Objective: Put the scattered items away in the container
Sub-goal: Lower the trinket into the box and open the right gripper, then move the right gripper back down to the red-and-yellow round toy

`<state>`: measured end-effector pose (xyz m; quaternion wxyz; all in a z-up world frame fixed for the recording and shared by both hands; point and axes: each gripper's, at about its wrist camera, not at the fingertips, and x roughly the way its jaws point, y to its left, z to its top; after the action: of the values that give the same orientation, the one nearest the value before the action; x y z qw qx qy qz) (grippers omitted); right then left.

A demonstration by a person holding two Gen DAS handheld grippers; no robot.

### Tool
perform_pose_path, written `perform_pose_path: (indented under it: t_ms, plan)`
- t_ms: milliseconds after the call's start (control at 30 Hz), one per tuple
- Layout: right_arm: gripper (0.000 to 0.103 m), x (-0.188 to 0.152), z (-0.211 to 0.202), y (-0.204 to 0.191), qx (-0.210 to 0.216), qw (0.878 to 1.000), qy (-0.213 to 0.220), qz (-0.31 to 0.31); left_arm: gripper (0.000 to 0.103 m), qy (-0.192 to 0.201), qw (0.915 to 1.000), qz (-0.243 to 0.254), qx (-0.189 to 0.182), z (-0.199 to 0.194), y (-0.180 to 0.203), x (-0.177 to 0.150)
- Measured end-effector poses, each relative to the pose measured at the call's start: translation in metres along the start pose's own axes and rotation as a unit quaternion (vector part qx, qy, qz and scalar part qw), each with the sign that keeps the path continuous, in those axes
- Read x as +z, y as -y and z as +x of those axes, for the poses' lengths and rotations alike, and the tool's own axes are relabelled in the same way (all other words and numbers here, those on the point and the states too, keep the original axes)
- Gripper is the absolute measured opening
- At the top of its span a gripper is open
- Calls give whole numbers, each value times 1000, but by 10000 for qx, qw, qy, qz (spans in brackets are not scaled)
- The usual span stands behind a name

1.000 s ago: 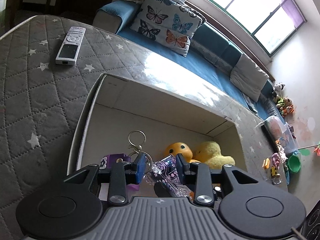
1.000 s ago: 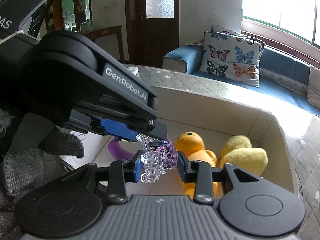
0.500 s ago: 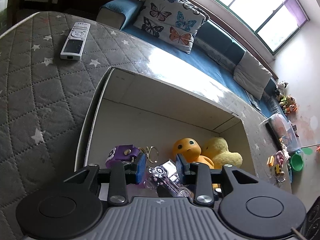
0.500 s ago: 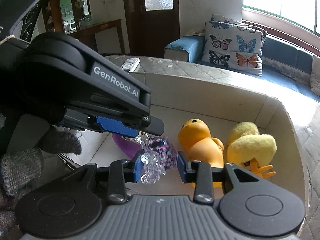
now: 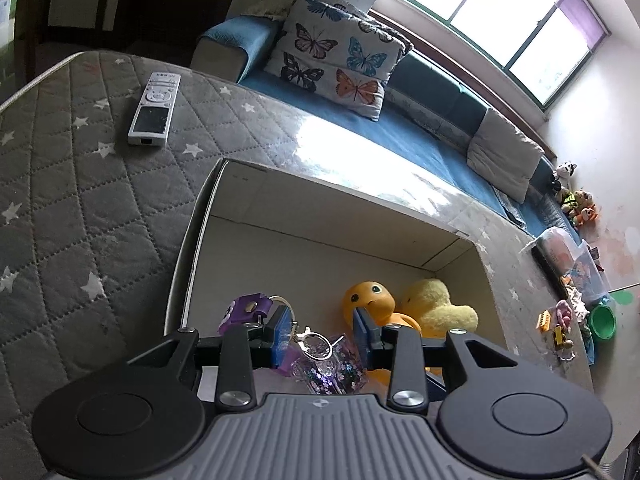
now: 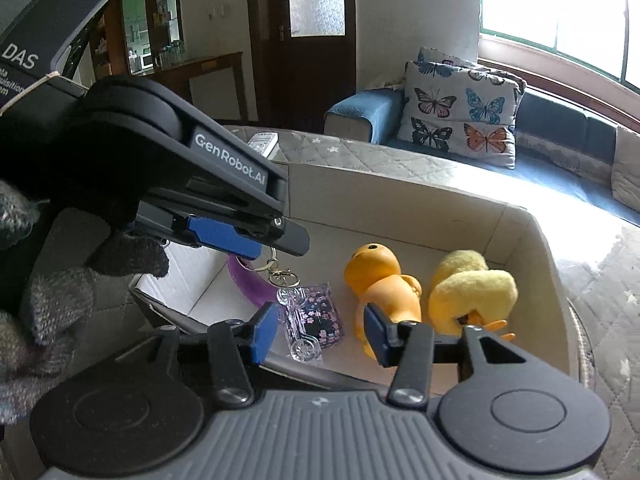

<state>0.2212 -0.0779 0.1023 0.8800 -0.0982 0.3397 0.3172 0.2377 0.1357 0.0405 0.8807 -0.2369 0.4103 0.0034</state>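
Observation:
A cardboard box stands on a grey quilted surface. Inside lie an orange duck toy, a yellow plush duck, a purple toy and a clear glitter keychain with a metal ring. My right gripper is open just above the keychain, which lies loose on the box floor. My left gripper is open over the keychain; it also shows in the right wrist view above the ring.
A silver remote lies on the quilted surface left of the box. A blue sofa with a butterfly cushion stands behind. Small toys lie on the floor at right.
My right gripper has opened and let go of the glitter keychain, which now lies on the box floor. My left gripper has opened a little wider above it.

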Motion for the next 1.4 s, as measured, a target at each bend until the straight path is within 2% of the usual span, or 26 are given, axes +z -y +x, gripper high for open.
perform_pose_path:
  t_ms: [567,800,1133,1200,1400]
  plan:
    - [60,-23,-49,9,-194,9994,252,113,37,218,9992,268,-212,-36,21,-28]
    - [70,-42,-70,10,-270,9990,305,200,37,172,9987,369,-292,-44,30,-50]
    - [72,-72,-94,16,-353,9983,232,410,37,3,9982,479,-365,-46,41,-78]
    - [78,-77,-99,16,-385,9980,253,422,37,2,9975,584,-391,-48,46,-84]
    - [79,-88,-112,14,-476,9974,308,456,37,-94,9973,579,-434,-49,52,-100]
